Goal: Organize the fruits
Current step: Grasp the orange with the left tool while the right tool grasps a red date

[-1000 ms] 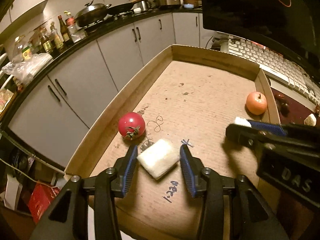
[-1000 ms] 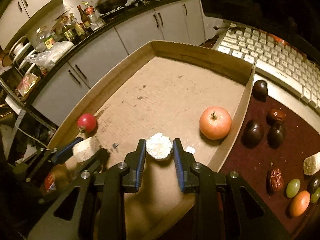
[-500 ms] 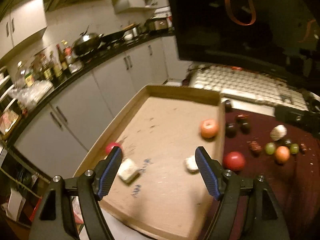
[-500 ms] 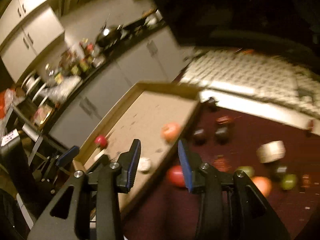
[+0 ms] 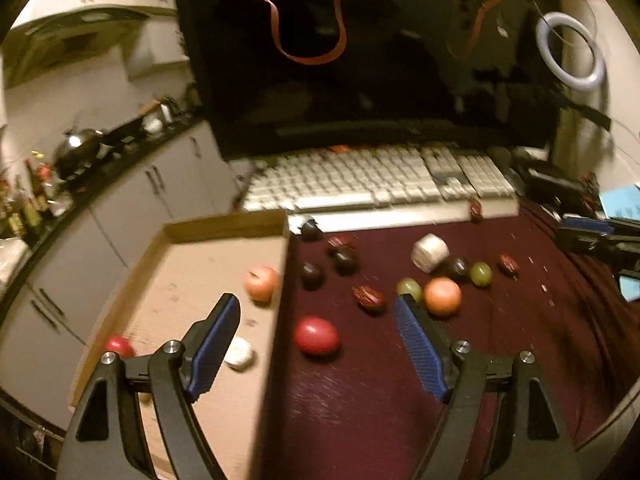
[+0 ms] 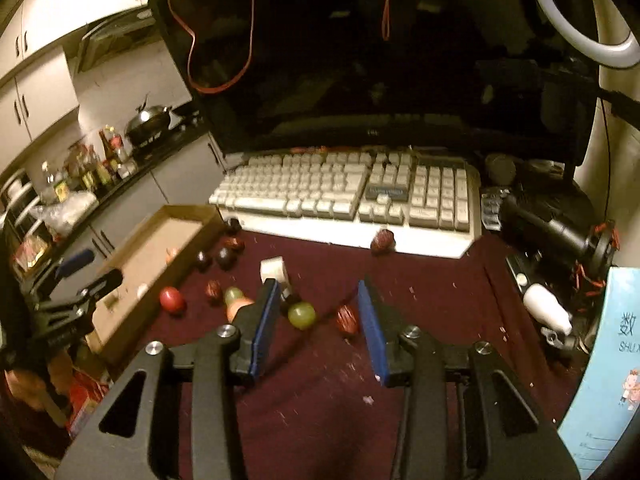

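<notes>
Underfoot, so to speak, a dark red cloth [image 5: 500, 340] covers the desk, with a cardboard tray [image 5: 224, 227] at its left edge, a pale keyboard [image 6: 344, 192] behind and a dark monitor [image 6: 400, 60] above that; kitchen cabinets [image 5: 132, 208] and a wok [image 6: 150, 118] on the counter show at the left, a ring light [image 5: 570, 52] at the upper right. Fruits lie scattered on the cloth: a red tomato [image 5: 317, 336], an orange fruit [image 5: 442, 296], green grapes [image 5: 480, 274], dark plums [image 5: 346, 260], wrinkled red dates [image 5: 368, 298] and a white chunk [image 5: 430, 252]. Inside the tray sit a peach-coloured apple [image 5: 262, 283], a small red fruit [image 5: 119, 346] and a white piece [image 5: 239, 354]. The left gripper [image 5: 316, 344] hangs over the tray edge, its jaws having just been opening, wide apart and empty. The right gripper [image 6: 316, 320] hovers over the cloth, jaws apart, a grape [image 6: 302, 315] and a date [image 6: 347, 319] below the gap, untouched.
</notes>
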### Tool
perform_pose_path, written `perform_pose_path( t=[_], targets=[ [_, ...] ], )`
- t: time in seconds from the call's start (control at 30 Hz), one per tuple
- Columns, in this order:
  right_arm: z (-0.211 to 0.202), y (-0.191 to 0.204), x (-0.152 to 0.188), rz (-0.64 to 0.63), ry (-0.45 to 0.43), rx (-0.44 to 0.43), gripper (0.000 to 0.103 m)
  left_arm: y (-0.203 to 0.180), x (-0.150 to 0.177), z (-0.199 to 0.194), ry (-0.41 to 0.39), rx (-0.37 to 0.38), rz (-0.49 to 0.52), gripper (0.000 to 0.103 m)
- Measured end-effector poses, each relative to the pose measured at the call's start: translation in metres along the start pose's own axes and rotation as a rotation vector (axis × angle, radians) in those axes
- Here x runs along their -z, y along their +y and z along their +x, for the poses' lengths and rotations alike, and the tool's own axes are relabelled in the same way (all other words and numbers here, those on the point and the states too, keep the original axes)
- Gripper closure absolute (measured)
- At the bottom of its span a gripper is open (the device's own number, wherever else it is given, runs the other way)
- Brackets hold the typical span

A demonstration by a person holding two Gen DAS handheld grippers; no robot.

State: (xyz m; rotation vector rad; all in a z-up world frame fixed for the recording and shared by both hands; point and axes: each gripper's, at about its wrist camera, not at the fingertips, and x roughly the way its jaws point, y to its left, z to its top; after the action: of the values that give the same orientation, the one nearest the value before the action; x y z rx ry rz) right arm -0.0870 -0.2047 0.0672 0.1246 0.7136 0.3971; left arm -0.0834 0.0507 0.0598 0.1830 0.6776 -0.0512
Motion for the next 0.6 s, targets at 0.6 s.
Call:
perform_pose_path(
  t=[0.6],
  targets=[
    [0.073, 0.004, 0.018, -0.067, 0.164, 0.117, 0.07, -0.049, 0.001, 0.05, 0.176, 0.241, -0.006, 0.038]
  ],
)
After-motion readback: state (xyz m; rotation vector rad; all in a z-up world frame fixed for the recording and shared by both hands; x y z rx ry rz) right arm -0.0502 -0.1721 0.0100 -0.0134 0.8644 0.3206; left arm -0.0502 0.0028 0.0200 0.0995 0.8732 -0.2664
